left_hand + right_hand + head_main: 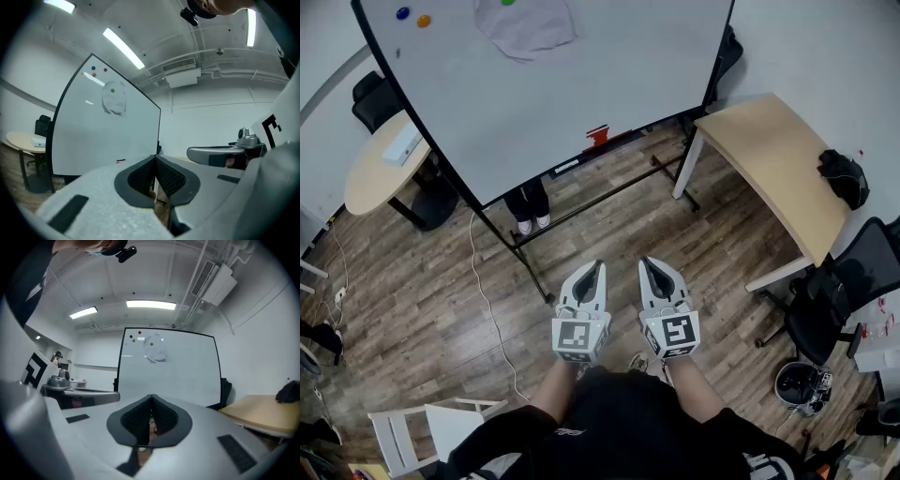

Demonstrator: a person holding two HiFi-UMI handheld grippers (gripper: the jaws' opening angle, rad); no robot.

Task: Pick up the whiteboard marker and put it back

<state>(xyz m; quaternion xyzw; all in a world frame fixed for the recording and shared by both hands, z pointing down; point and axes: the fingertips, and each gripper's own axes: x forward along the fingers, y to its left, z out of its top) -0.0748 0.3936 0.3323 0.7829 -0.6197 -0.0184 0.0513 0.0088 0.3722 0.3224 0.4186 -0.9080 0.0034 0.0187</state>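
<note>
A large whiteboard (544, 75) on a black rolling stand faces me. A small red thing (597, 135) sits at its lower edge by the tray; it looks like the marker, and appears as a red dash (120, 161) in the left gripper view. My left gripper (592, 266) and right gripper (651, 262) are held side by side at waist height, pointing level at the board and well short of it. The left gripper (154, 158) has its jaws closed together with nothing between them. The right gripper (151, 398) looks the same, pads meeting at the tip and empty.
A grey cloth (525, 26) and coloured magnets (412, 17) hang on the board. Someone's feet (530, 221) show behind the stand. A beige table (769, 159) with a black bag (844, 178) stands right, an office chair (839, 300) beside it. A round table (370, 173) is left, a white chair (431, 427) near left, a cable (487, 300) on the floor.
</note>
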